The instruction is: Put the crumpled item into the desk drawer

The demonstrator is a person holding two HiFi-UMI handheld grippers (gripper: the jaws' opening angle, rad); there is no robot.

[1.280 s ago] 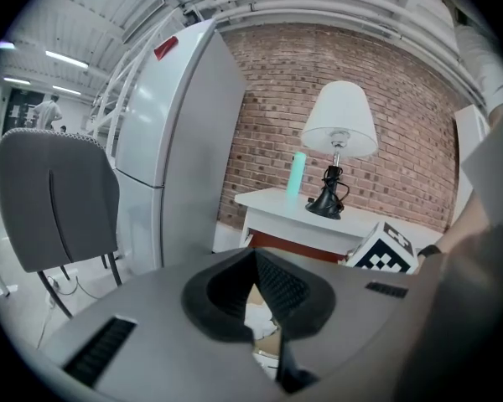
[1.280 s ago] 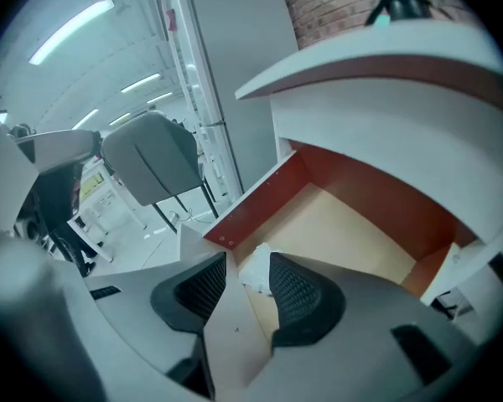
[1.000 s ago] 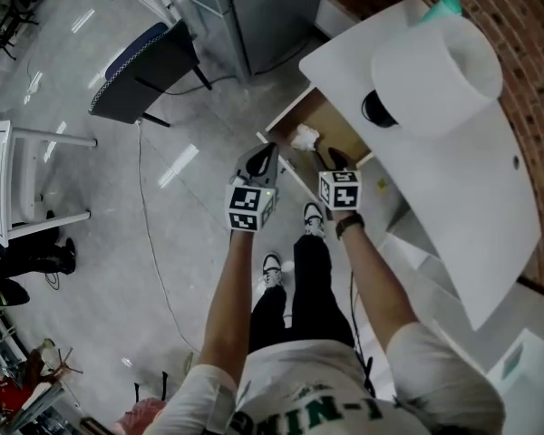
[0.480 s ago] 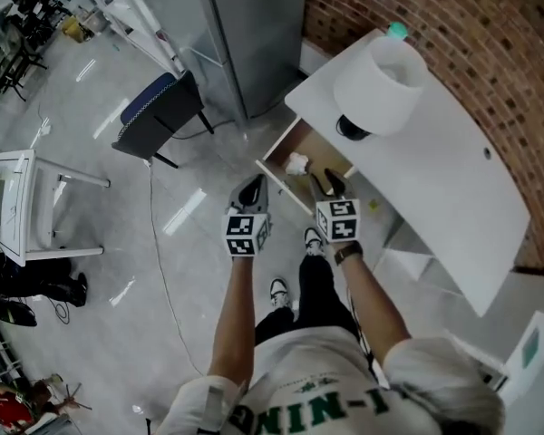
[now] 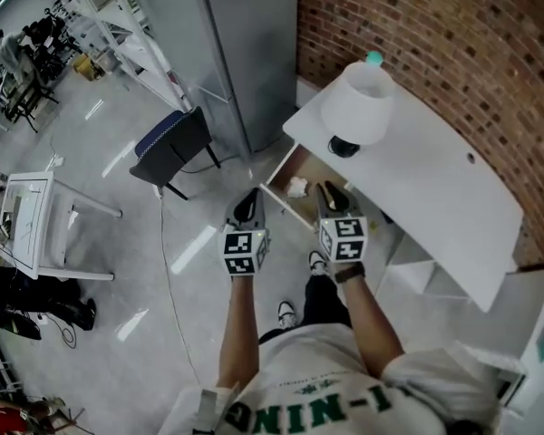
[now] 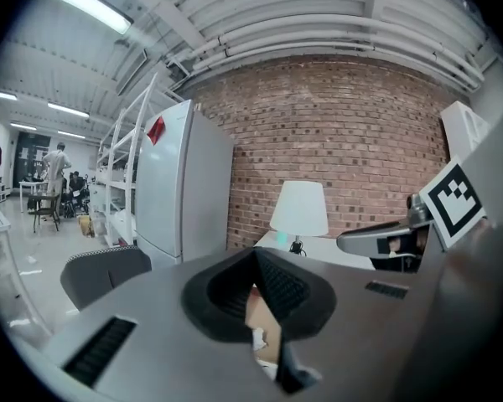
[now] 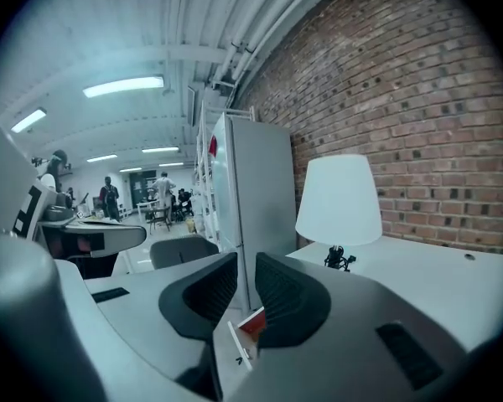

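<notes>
Head view, nearest first: left gripper (image 5: 249, 206) has its jaws together on nothing. The right gripper (image 5: 330, 195) is empty too; its jaws are closing, with a narrow gap between the pads and nothing in it. Both hover just in front of the open drawer (image 5: 305, 162). The crumpled item (image 5: 296, 187) (white, looks like wadded paper) lies inside the drawer near its left end, apart from both grippers. Beyond that, the white desk (image 5: 417, 179) carries 1 lamp (image 5: 358, 105) against the brick wall. My judgement: the placing is done. All that may remain is pushing the drawer shut, which the task does not ask for.
</notes>
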